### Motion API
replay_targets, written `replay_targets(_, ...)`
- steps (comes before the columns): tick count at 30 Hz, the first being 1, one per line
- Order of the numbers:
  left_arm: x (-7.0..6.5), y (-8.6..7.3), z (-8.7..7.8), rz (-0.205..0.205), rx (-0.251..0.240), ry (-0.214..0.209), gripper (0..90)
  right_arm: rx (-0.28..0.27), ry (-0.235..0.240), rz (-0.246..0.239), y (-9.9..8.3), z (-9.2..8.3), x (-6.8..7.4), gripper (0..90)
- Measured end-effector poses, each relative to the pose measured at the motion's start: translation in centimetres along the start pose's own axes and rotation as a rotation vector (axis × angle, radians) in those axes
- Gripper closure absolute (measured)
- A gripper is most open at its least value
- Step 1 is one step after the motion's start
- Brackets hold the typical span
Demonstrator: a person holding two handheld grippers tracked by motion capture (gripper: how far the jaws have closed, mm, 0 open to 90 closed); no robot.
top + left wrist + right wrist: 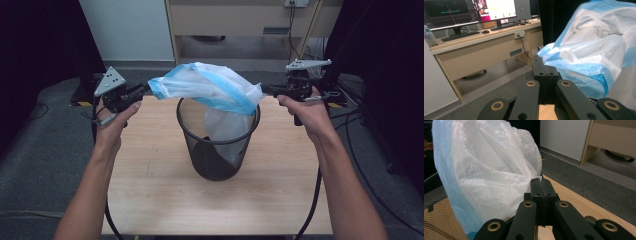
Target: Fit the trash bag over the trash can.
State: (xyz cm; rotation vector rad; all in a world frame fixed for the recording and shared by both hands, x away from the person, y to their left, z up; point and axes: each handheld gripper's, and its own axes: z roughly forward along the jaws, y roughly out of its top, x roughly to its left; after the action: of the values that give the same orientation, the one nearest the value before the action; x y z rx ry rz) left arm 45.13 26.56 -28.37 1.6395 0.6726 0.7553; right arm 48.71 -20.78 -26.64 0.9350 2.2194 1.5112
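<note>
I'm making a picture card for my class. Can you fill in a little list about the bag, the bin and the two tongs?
bag: white plastic bag with blue rim, stretched above the bin, its lower part hanging inside
bin: black mesh bin, upright on the wooden table
left tongs: shut on the bag's left edge
right tongs: shut on the bag's right edge

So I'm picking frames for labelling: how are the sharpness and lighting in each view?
High view: evenly lit table, dark side edges, bag sharp. Left gripper view: bright monitors, soft bag. Right gripper view: bag blown pale, mesh bin dim, near jaws slightly soft.
</note>
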Motion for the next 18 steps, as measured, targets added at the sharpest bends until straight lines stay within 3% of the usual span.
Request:
replay_targets(6,0.4,-0.1,0.8,-0.021,0.000,-0.005,90.0,0.011,-0.012,0.020,-0.3,-0.3,-0.6,90.0)
replay_targets(15,1.0,-1.2,3.1,-0.024,0.069,-0.002,90.0,0.090,-0.068,0.022,-1.2,0.3,-1.3,90.0)
replay_targets(18,1.2,-1.7,3.7,-0.035,0.086,-0.002,90.0,0.111,-0.063,0.021,-1.8,0.7,-1.4,90.0)
